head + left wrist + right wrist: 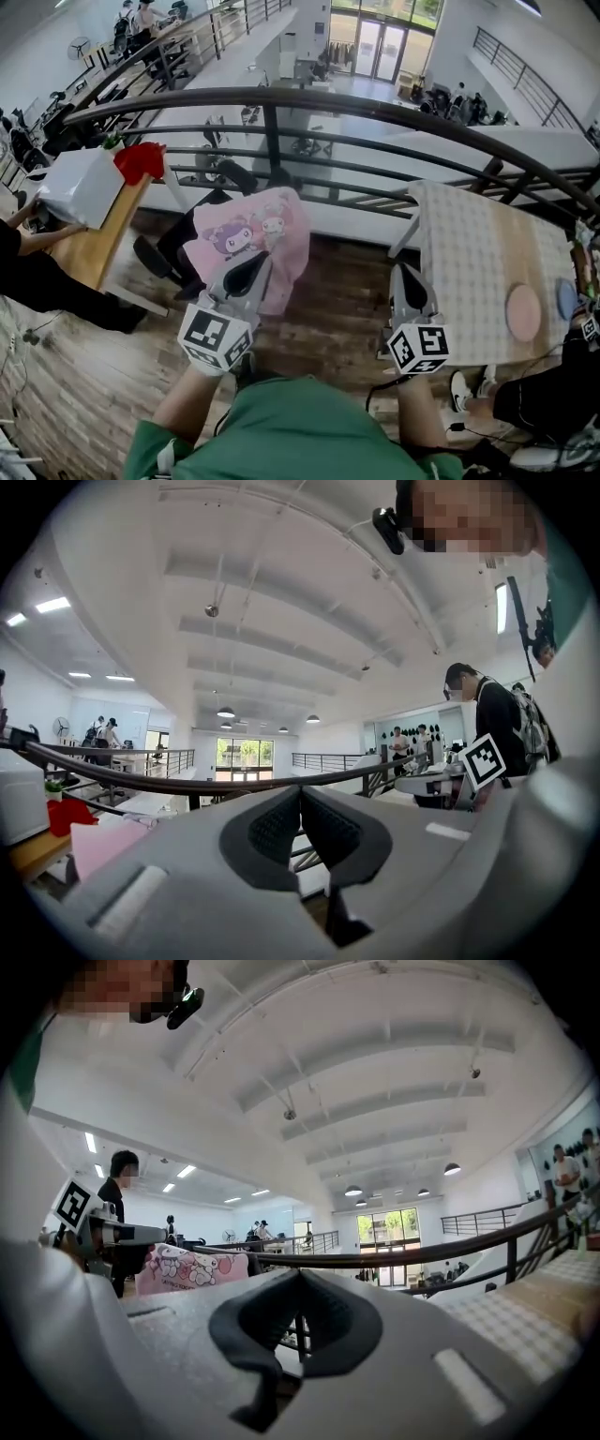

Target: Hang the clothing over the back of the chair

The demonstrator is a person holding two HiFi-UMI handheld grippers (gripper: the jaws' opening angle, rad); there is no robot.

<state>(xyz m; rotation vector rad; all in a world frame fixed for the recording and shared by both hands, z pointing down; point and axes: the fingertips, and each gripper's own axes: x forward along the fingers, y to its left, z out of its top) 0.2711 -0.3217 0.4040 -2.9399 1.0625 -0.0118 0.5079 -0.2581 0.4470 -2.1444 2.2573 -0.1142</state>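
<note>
A pink garment (267,230) printed with cartoon characters is draped over the back of a black office chair (164,258) in front of the railing. My left gripper (251,266) sits just in front of the garment's lower edge, jaws shut and nothing between them (300,794); the pink cloth (98,841) shows to its lower left. My right gripper (409,274) hovers apart to the right, beside the table edge, also shut and empty (300,1279). From the right gripper view the garment (187,1267) hangs at left, behind the left gripper (94,1232).
A dark metal railing (281,101) runs across behind the chair. A table with a checked cloth (469,234) and a pink plate (523,312) stands at right. At left, a wooden desk (103,234) holds a white bag (82,186) and a red object (139,161). People sit at both sides.
</note>
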